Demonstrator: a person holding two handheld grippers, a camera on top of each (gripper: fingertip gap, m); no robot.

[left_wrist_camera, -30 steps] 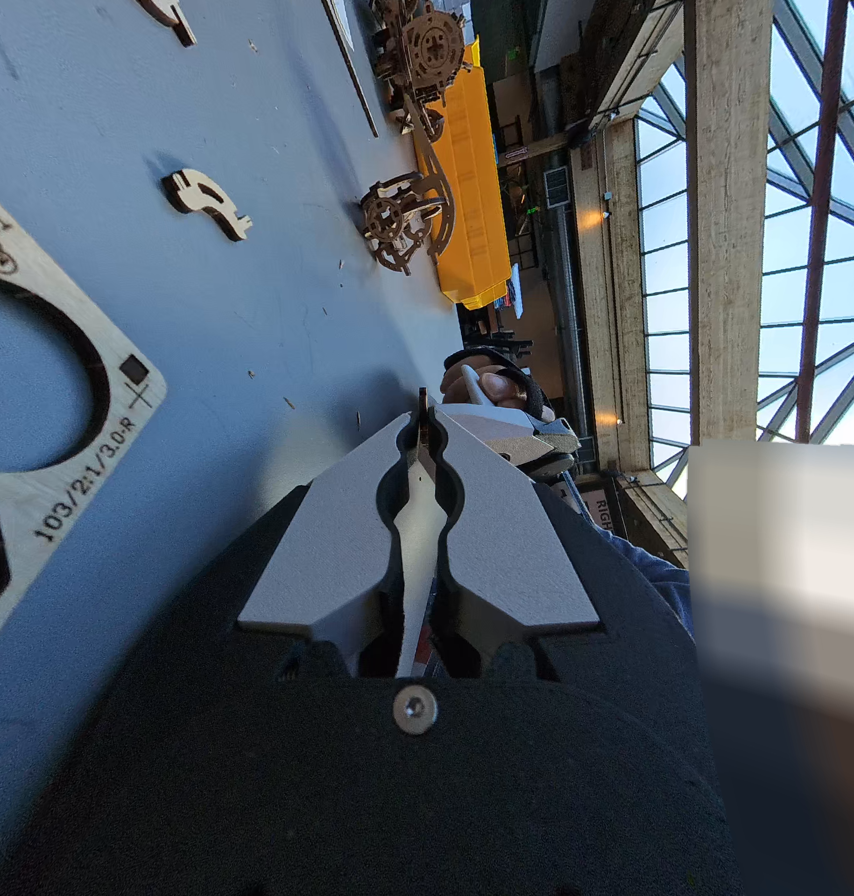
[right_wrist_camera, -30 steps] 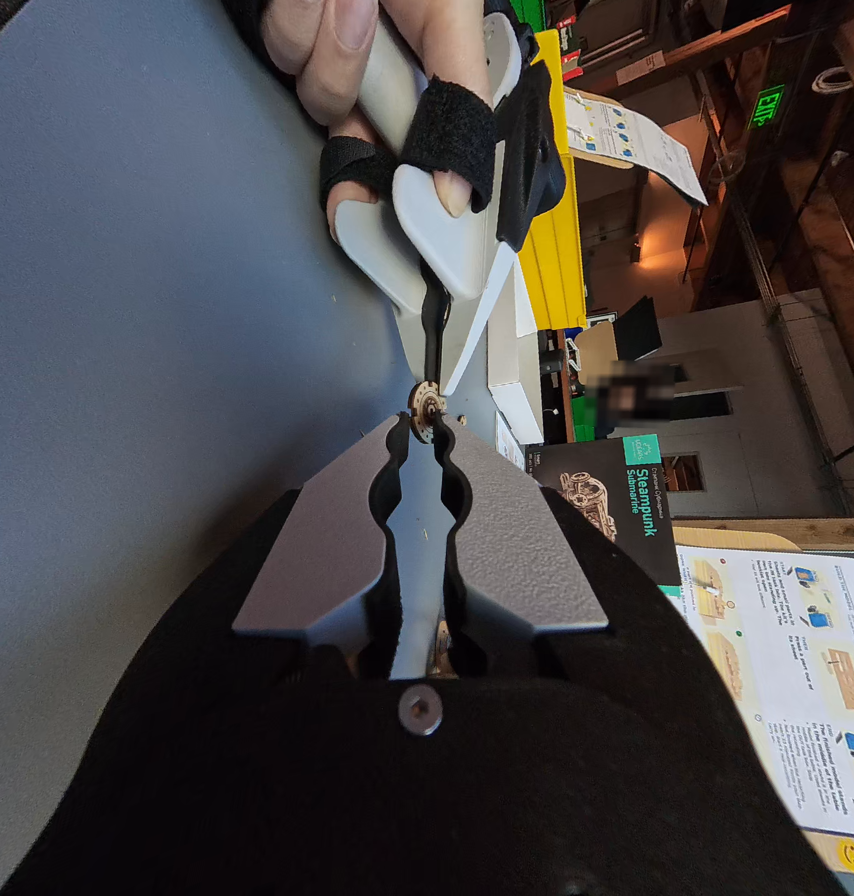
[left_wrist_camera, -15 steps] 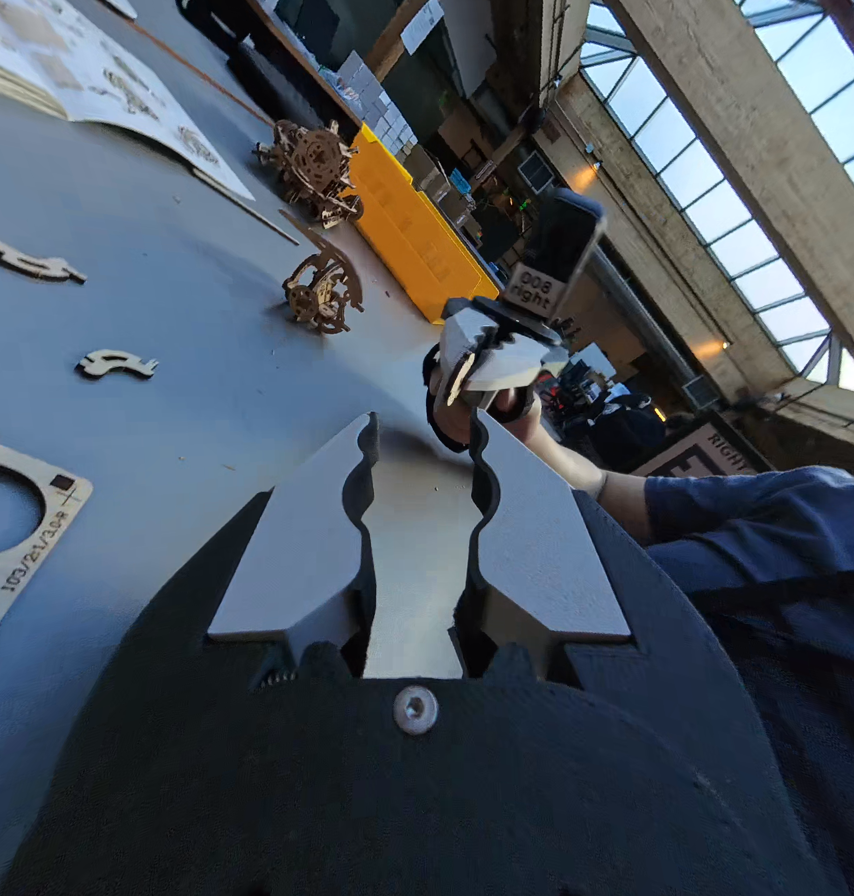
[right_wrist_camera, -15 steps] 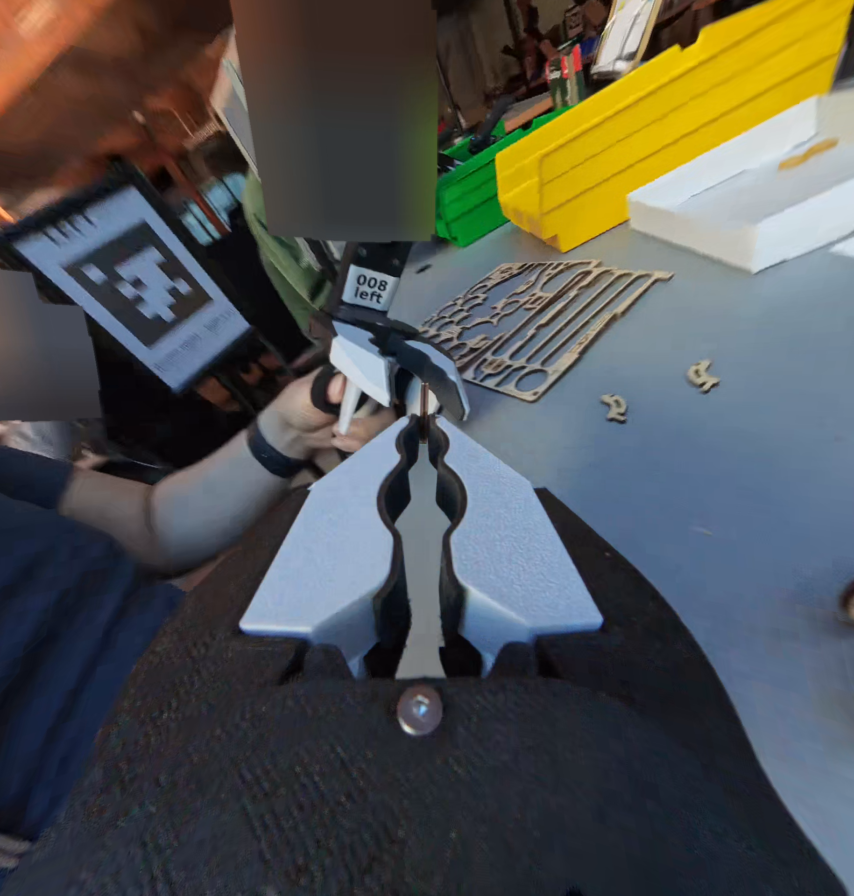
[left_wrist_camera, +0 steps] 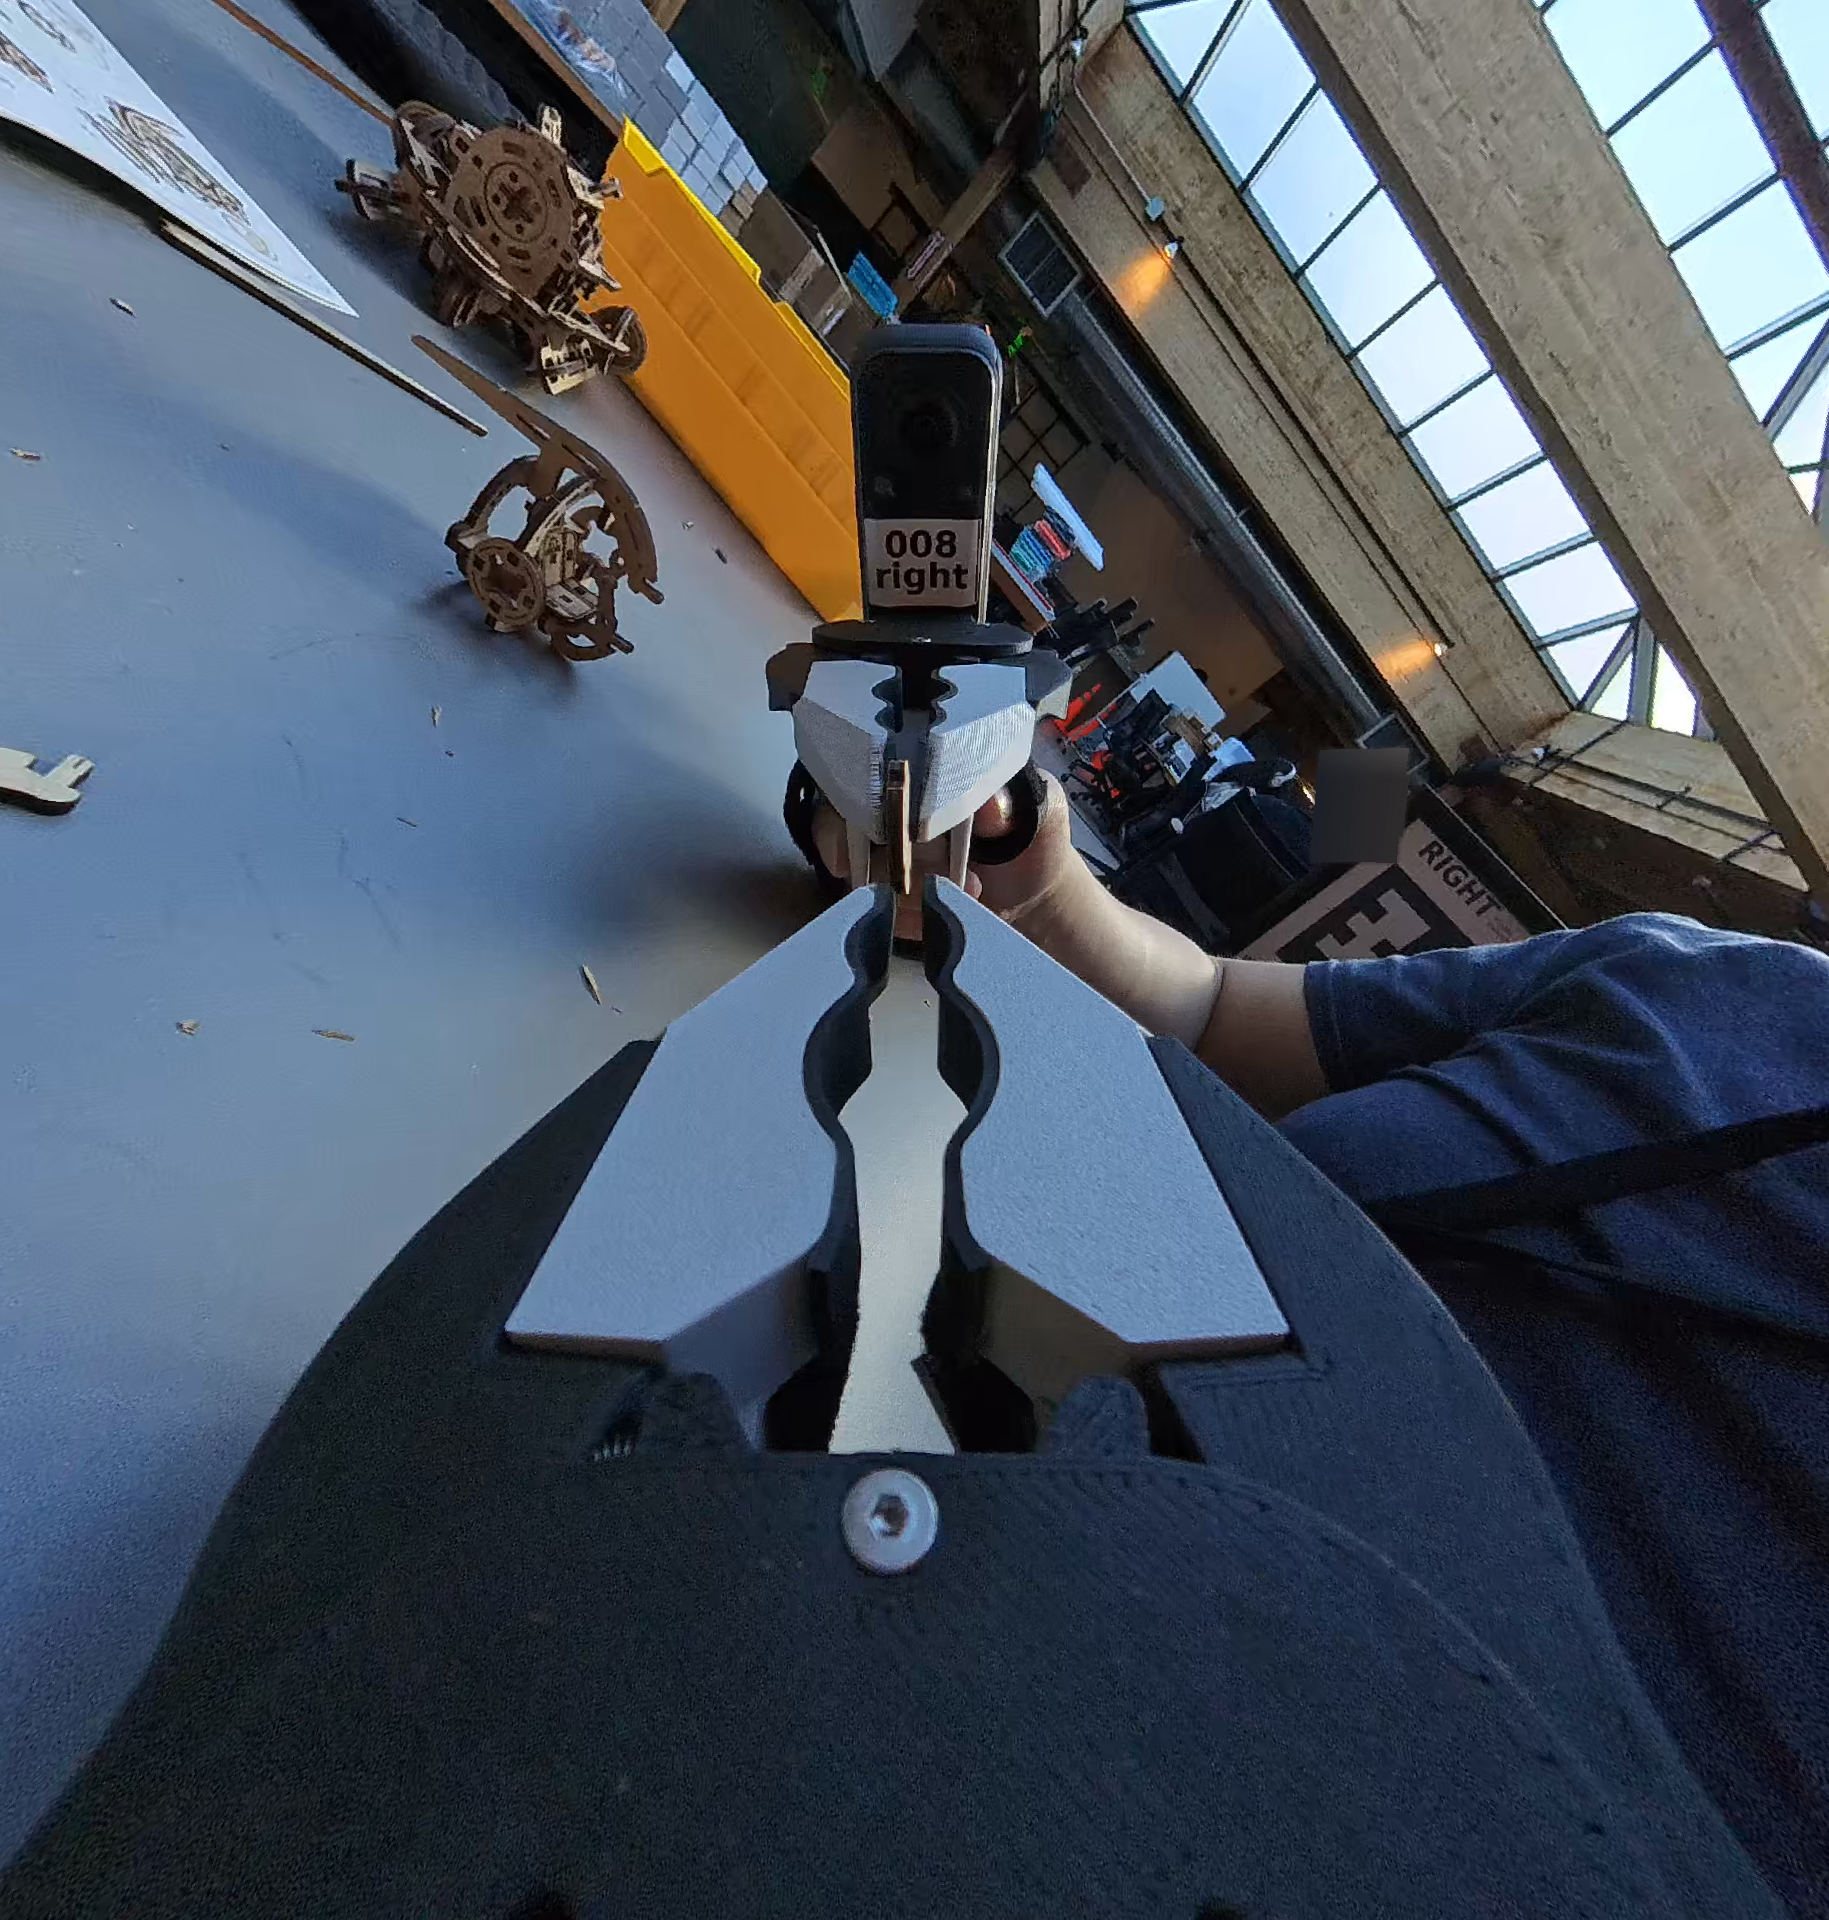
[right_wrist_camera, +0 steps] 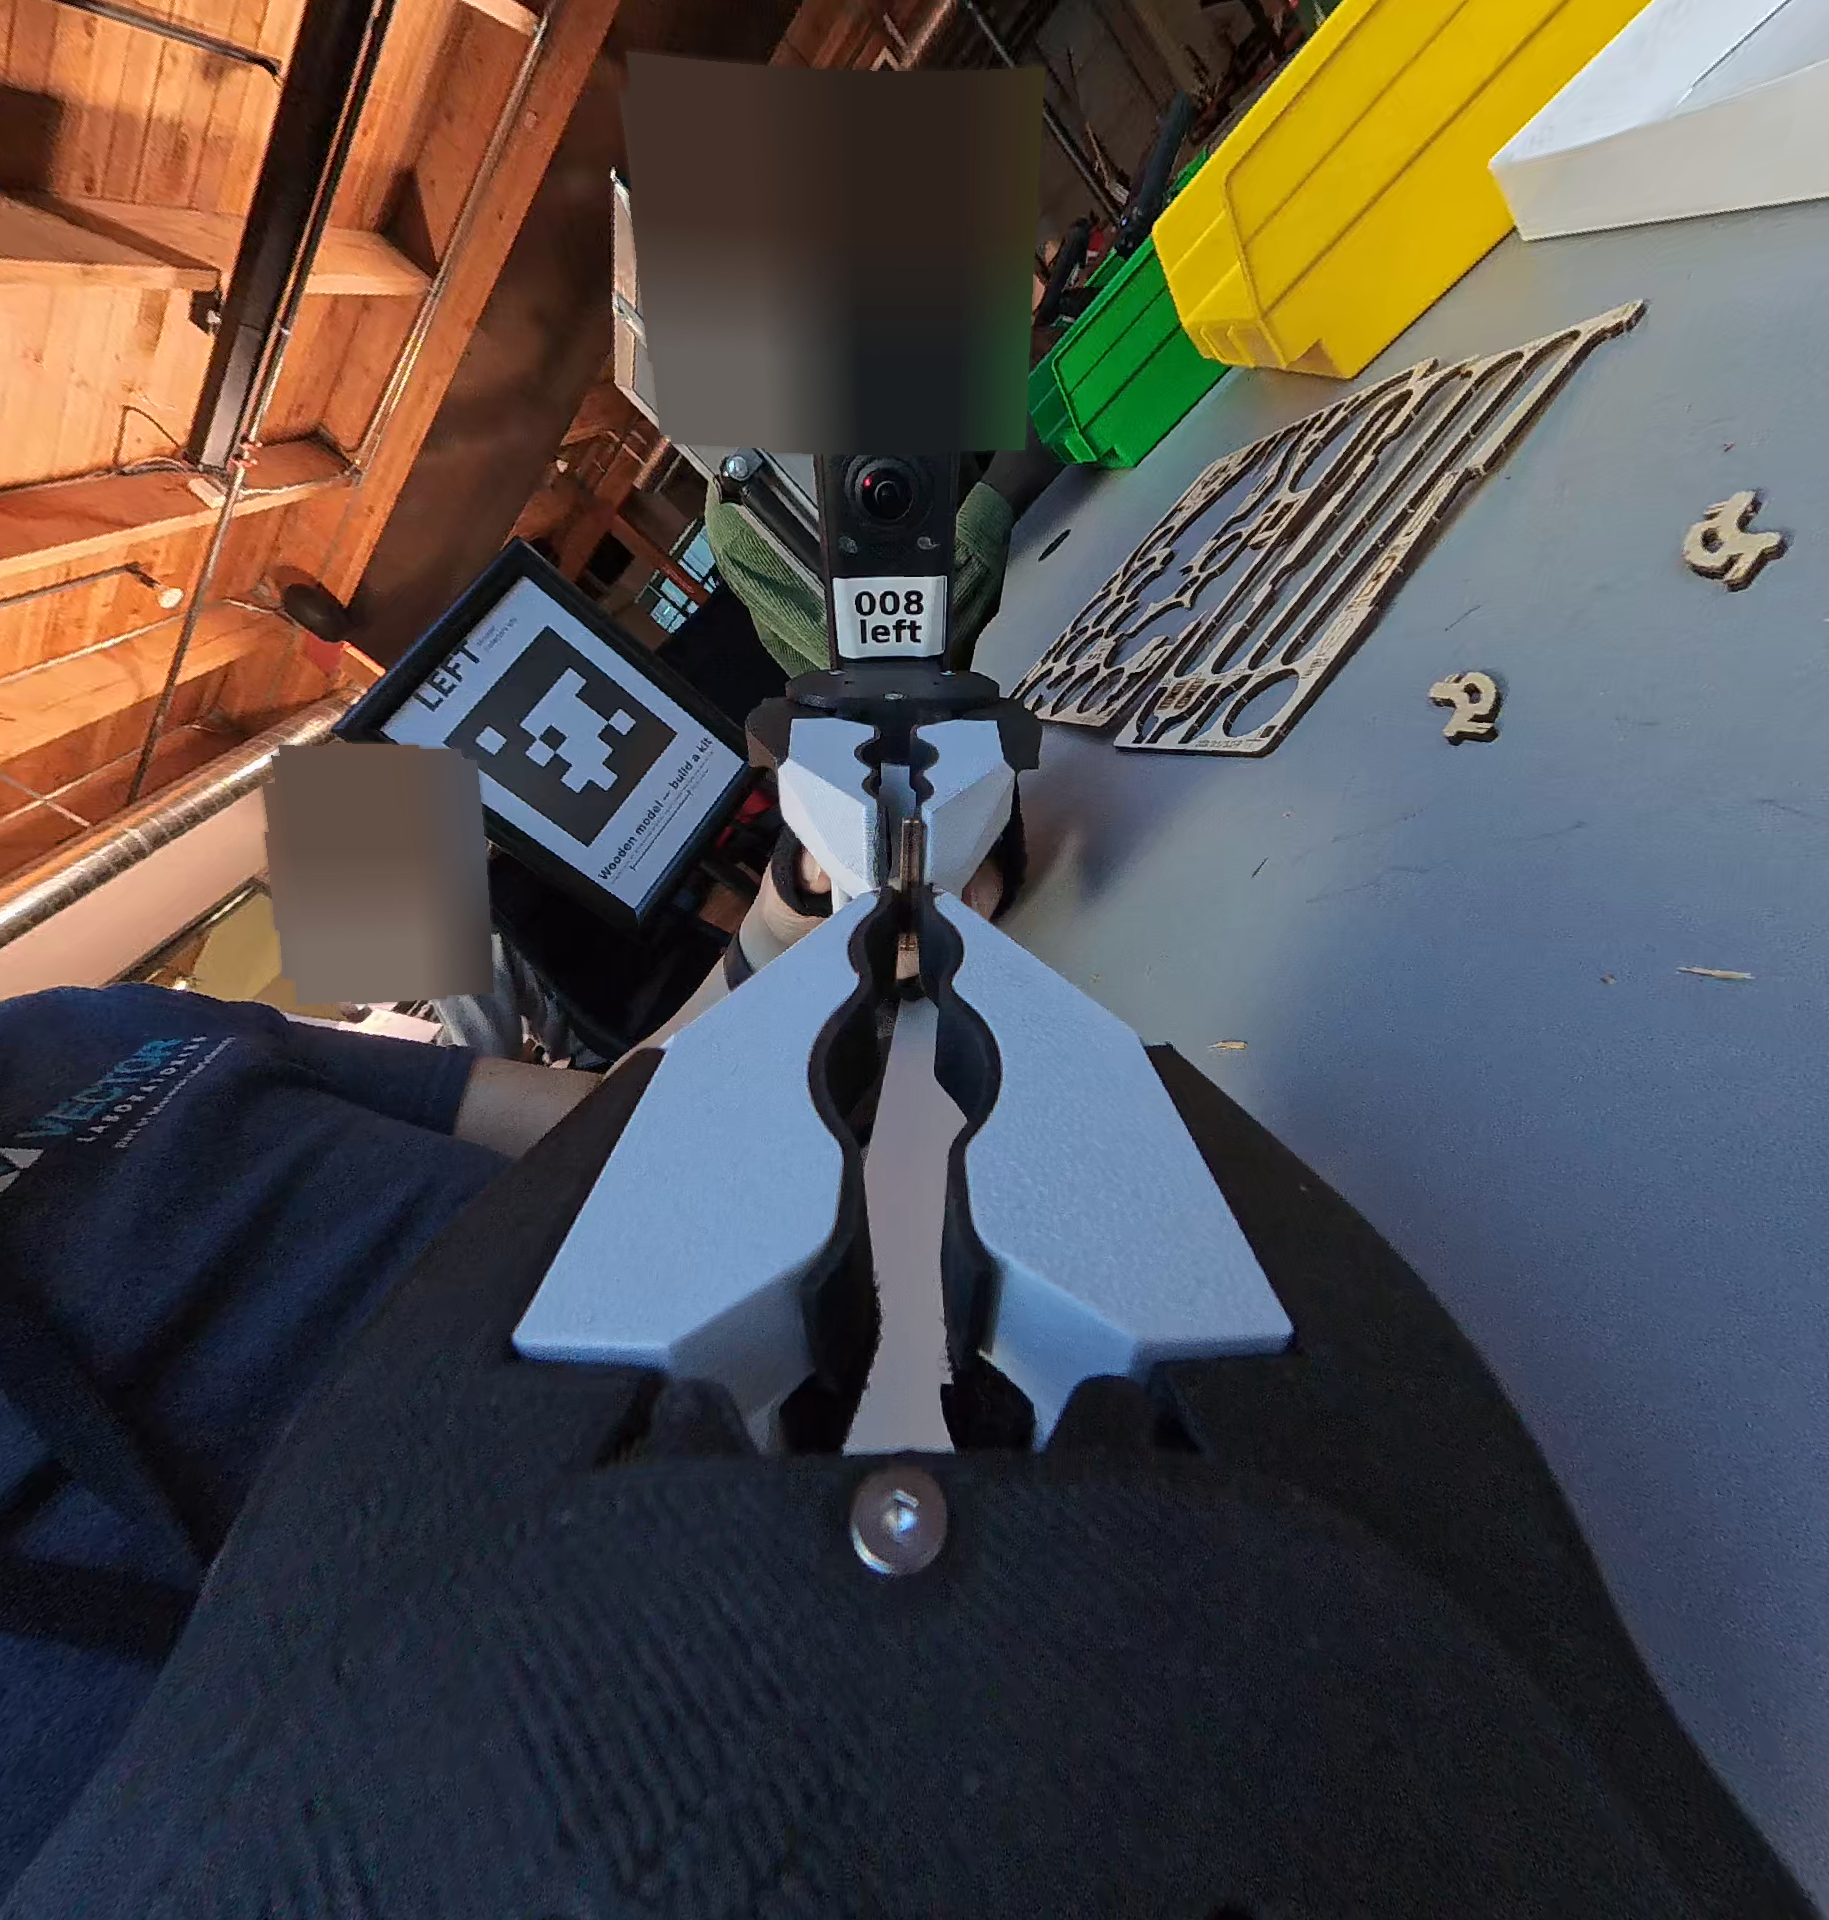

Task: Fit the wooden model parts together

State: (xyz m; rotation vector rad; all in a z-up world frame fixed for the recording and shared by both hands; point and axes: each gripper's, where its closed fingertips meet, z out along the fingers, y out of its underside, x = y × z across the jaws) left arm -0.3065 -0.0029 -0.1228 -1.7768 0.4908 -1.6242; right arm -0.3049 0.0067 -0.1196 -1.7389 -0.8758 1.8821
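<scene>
My right gripper (right_wrist_camera: 903,920) is shut on a small flat wooden part (right_wrist_camera: 906,940), seen edge-on, above the grey table (right_wrist_camera: 1512,1039). My left gripper (left_wrist_camera: 899,899) faces it head-on, tip to tip. Its jaws stand a narrow gap apart. The free end of the wooden part (left_wrist_camera: 897,831) reaches the left fingertips, and I cannot tell whether they press on it. The right gripper (left_wrist_camera: 905,790) also shows in the left wrist view, and the left gripper (right_wrist_camera: 894,821) in the right wrist view. A hand holds each.
Two partly built wooden assemblies (left_wrist_camera: 551,566) (left_wrist_camera: 499,223) stand far left by a yellow bin (left_wrist_camera: 733,343). Punched-out plywood sheets (right_wrist_camera: 1305,540), two loose pieces (right_wrist_camera: 1466,709) (right_wrist_camera: 1731,545), a green bin (right_wrist_camera: 1118,384) and a white box (right_wrist_camera: 1699,125) lie to the right. A framed marker sign (right_wrist_camera: 567,727) stands behind. My left and right fingertips are right by each other.
One second ago the left gripper pinched a thin dark piece at the right gripper's part. It then opened wide and drew back. Now its jaws have narrowed and it faces the right gripper.
</scene>
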